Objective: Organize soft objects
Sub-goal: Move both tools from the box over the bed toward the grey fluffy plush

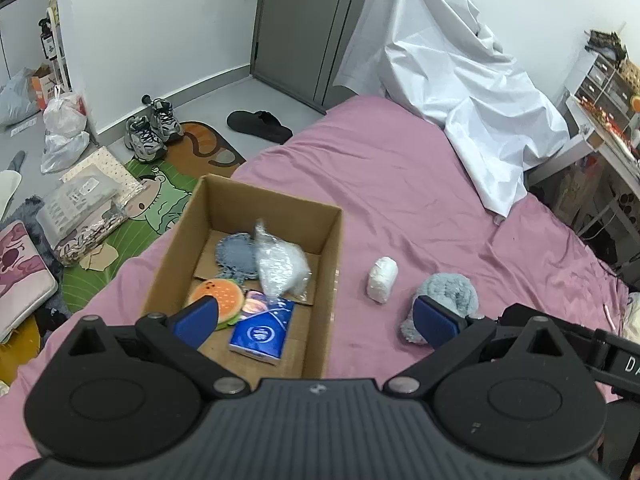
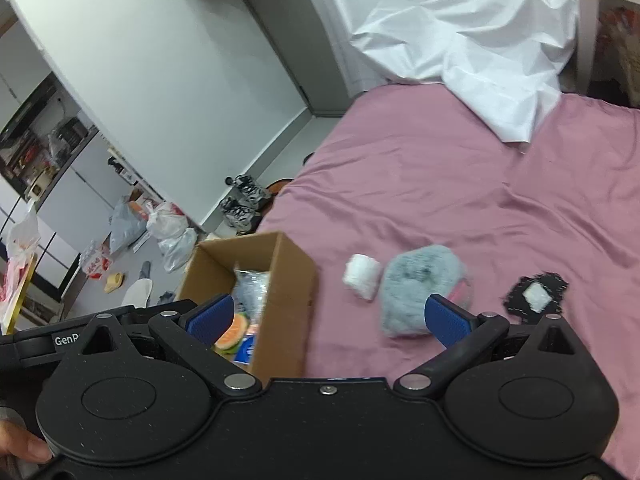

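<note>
Left wrist view: the left gripper (image 1: pixel 316 320) spreads its ribbed blue pads wide, empty, above a corrugated cardboard box (image 1: pixel 332 272) holding a glossy tissue pack (image 1: pixel 262 330) and a crinkly plastic bag (image 1: pixel 280 268). Right wrist view: the right gripper (image 2: pixel 328 316) gapes fully, holding nothing; a fluffy grey plush (image 2: pixel 416 288) and a white roll (image 2: pixel 362 276) lie on the pink sheet (image 2: pixel 440 184).

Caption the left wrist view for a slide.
Open left gripper above a cardboard box of soft items on a pink bed; white roll and grey plush still outside.
</note>
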